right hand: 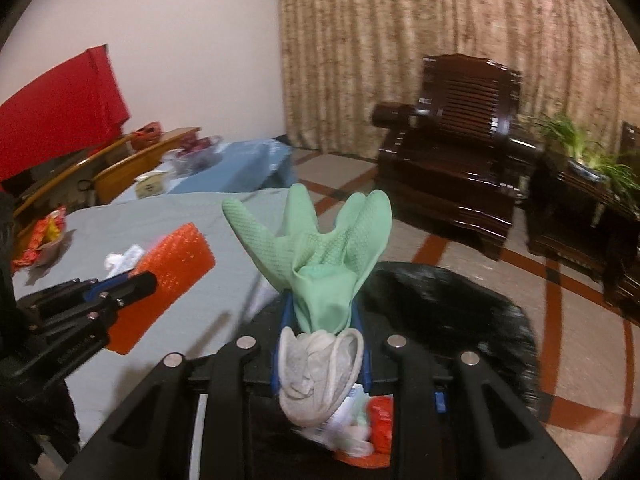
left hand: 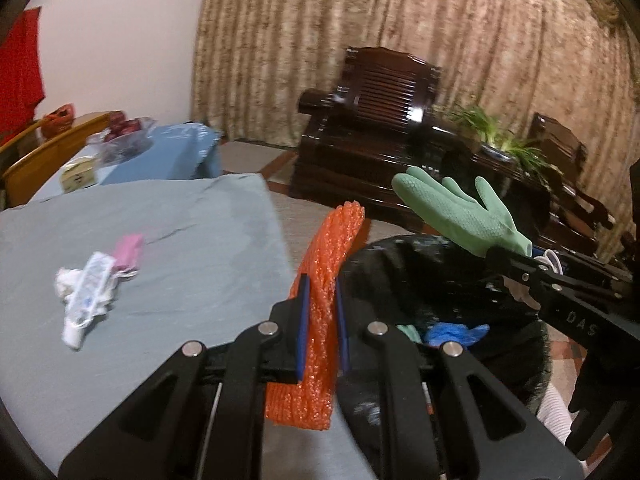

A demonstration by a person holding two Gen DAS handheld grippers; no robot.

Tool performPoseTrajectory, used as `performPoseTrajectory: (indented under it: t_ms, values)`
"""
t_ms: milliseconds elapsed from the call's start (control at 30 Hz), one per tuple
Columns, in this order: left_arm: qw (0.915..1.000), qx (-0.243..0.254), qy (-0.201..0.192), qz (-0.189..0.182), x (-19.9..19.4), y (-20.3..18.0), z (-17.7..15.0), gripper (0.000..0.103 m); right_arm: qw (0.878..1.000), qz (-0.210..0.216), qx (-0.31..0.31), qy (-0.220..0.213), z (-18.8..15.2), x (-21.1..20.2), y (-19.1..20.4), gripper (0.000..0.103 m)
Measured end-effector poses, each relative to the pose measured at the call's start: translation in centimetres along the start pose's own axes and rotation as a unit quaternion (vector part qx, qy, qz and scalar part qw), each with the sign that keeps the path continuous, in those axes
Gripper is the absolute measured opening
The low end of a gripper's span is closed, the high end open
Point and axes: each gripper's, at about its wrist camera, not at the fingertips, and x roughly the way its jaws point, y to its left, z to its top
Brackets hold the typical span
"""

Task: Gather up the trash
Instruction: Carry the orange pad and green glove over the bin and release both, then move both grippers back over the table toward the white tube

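Trash bin (left hand: 400,276), lined w/ black bag, sits just beside the grey-blue table (left hand: 180,240), off its right edge; blue (left hand: 456,334) and other scraps lie inside. Left gripper (left hand: 320,316) is clamped on an orange foam net sleeve (left hand: 324,280), blue pads pressing both sides, sleeve sticking up fwd and hanging below the fingers, at the table edge next to the bin rim. Right gripper (right hand: 320,344) is closed round a green rubber glove (right hand: 320,240) near the cuff, glove fingers splayed upward, grey-white lining (right hand: 316,376) bunched out behind the pads; it hovers over the bin opening, red and white scraps (right hand: 360,420) visible below. On the table, well apart from both grippers: crumpled white wrapper w/ tissue (left hand: 86,292) touching a pink piece (left hand: 128,252). Dark wooden armchair (left hand: 376,120) and potted plant (left hand: 496,136) in bkgd, by the curtain (left hand: 400,20).
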Motion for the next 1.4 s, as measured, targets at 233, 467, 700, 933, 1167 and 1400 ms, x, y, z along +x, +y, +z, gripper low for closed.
performPoseTrajectory:
  t_ms: [233, 467, 700, 933, 1167, 1400]
  values:
    - [0.9987, 0.025, 0.009, -0.043, 2.1, -4.7, -0.2, 0.012, 0.999, -0.039, 0.03, 0.005, -1.3, -0.9, -4.8, 0.027]
    - [0.9959, 0.043, 0.023, -0.077, 4.9, -7.9, -0.4, 0.012, 0.997, -0.065, 0.046, 0.013, -2.3, -0.7, -7.4, 0.027]
    - [0.9938, 0.053, 0.033, -0.092, 6.7, -9.6, -0.1, 0.014, 0.995, -0.079, 0.056, 0.02, -2.9, -0.4, -9.0, 0.028]
    - [0.9923, 0.047, 0.043, -0.106, 7.5, -9.5, -0.1, 0.038, 0.994, -0.089, 0.061, 0.027, -3.3, 0.0, -9.8, 0.034]
    - [0.9925, 0.037, 0.037, -0.11, 7.0, -8.4, 0.0, 0.066, 0.992, -0.104, 0.072, 0.017, -3.3, -0.6, -10.5, 0.067]
    - [0.9976, 0.016, 0.009, -0.067, 4.4, -4.5, 0.8, 0.091, 0.993, -0.096, 0.07, -0.01, -2.5, -1.6, -9.5, 0.097]
